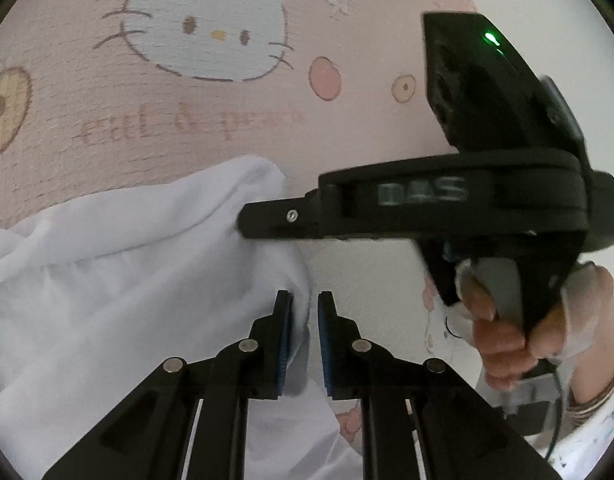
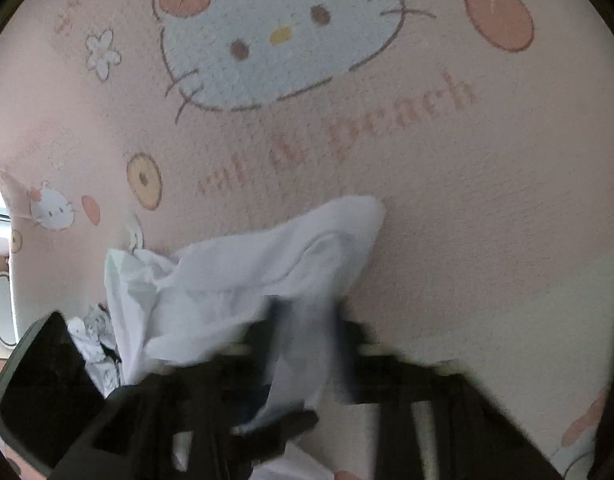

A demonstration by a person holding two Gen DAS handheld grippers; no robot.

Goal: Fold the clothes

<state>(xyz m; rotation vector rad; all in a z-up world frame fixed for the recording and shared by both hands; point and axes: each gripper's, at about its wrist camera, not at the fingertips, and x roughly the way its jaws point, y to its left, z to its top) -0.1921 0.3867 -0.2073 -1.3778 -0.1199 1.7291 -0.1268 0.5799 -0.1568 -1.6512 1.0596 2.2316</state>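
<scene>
Clutter is minimal: one pink woven cover printed with cartoon cat faces, peach blobs and lettering (image 1: 87, 92) spreads under everything, and whether it lies on a bed or a bench I cannot tell. One crumpled white thin fabric garment (image 1: 119, 264) lies on it, bunched, low and left in the left wrist view and low centre in the right wrist view. A second piece of cloth, white with a grey print (image 2: 93, 340), shows just left of the garment in the right view, partly hidden behind a black housing at the lower left corner.

Left gripper (image 1: 305, 344): blue-padded jaws nearly together, a fold of the garment's edge between them and held.

Right gripper (image 1: 243, 222), seen side-on in the left view, black body with a green light, carried in one hand (image 1: 519, 332) with a light wrap on a finger and a bracelet at the wrist. Its tip touches the garment's upper right edge. In its own view the jaws are motion-blurred, a strip of the white fabric runs down between them, and they look closed on it.

The right gripper body blocks much of the right half of the left view. No containers in sight.
</scene>
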